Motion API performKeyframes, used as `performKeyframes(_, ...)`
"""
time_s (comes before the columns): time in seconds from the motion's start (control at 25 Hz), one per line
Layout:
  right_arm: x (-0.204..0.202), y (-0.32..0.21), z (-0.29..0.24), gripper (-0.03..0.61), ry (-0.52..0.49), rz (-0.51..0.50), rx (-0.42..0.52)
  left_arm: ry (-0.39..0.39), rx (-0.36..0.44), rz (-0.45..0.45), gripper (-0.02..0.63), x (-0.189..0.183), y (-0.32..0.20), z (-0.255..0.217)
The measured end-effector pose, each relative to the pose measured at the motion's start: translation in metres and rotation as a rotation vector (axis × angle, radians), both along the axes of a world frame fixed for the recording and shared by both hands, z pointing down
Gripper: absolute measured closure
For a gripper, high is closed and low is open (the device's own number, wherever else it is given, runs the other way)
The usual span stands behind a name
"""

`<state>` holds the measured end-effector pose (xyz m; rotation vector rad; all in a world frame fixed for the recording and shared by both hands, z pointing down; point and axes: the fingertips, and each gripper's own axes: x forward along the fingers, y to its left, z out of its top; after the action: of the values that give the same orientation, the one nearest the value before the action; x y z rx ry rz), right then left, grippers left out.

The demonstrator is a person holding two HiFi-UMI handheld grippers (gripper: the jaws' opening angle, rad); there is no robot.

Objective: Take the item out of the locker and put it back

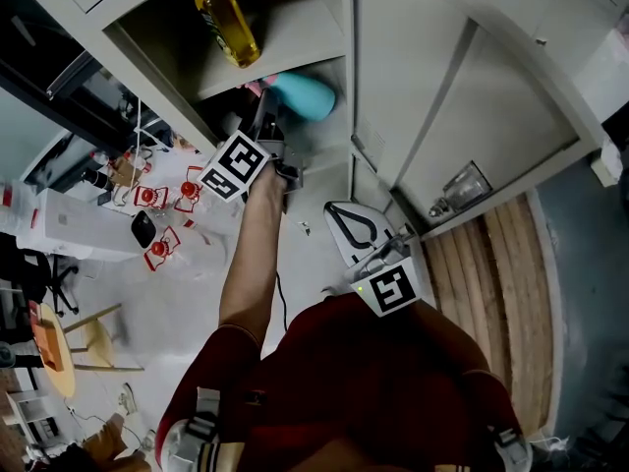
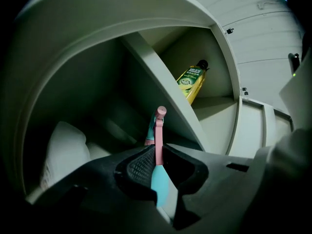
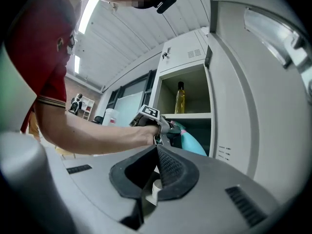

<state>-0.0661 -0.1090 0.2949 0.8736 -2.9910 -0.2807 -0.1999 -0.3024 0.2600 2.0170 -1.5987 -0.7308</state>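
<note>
Spray bottle (image 1: 307, 94), teal with a pink head, hangs at the mouth of the locker's (image 1: 413, 67) lower compartment in the head view, just under the shelf that carries a yellow bottle (image 1: 228, 26). The left tongs (image 1: 267, 116) carry it, while the right tongs (image 1: 346, 222) sit well back, near the person's body.

In the left gripper view, the left tongs (image 2: 157, 167) are clamped on the spray bottle (image 2: 160, 186) at its thin pink trigger part, the teal body below the pads. That part is stiff but narrow, and probably hinged, so the bottle may swing. The neck just under the head looks like the safer hold, since the rounded plastic body seems smooth and slippery. How full it is cannot be seen; it is likely light.

In the right gripper view, the right tongs (image 3: 156, 155) are closed with nothing between them, facing the spray bottle (image 3: 192, 143) and the yellow bottle (image 3: 180, 97).
</note>
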Motion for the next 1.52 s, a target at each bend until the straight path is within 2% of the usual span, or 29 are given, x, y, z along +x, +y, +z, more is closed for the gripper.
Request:
performKeyframes(0.16,-0.013,-0.008,-0.024,0.581,-0.036,-0.021,0.025,-0.037,-0.002,-0.002,0.568,-0.001,-0.006,-0.002)
performKeyframes(0.32,-0.022,-0.017,-0.043,0.581,-0.125,-0.028,0.007,-0.069,-0.004,-0.004,0.568,-0.001,-0.012,-0.003)
performKeyframes(0.6,-0.026,-0.033,-0.051,0.581,-0.139,-0.02,-0.012,-0.162,-0.002,-0.02,0.568,-0.004,-0.023,-0.008)
performKeyframes(0.8,-0.029,-0.038,-0.056,0.581,-0.15,-0.018,-0.014,-0.291,0.007,-0.037,0.568,-0.002,-0.028,-0.014)
performKeyframes(1.24,-0.032,-0.044,-0.053,0.581,-0.153,-0.016,-0.015,-0.636,0.015,-0.047,0.568,0.018,-0.036,-0.014)
performKeyframes(1.4,-0.031,-0.047,-0.052,0.581,-0.153,-0.007,-0.018,-0.724,0.022,-0.049,0.568,0.022,-0.035,-0.011)
performKeyframes(1.52,-0.03,-0.049,-0.052,0.581,-0.156,-0.001,-0.023,-0.743,0.029,-0.047,0.568,0.024,-0.034,-0.009)
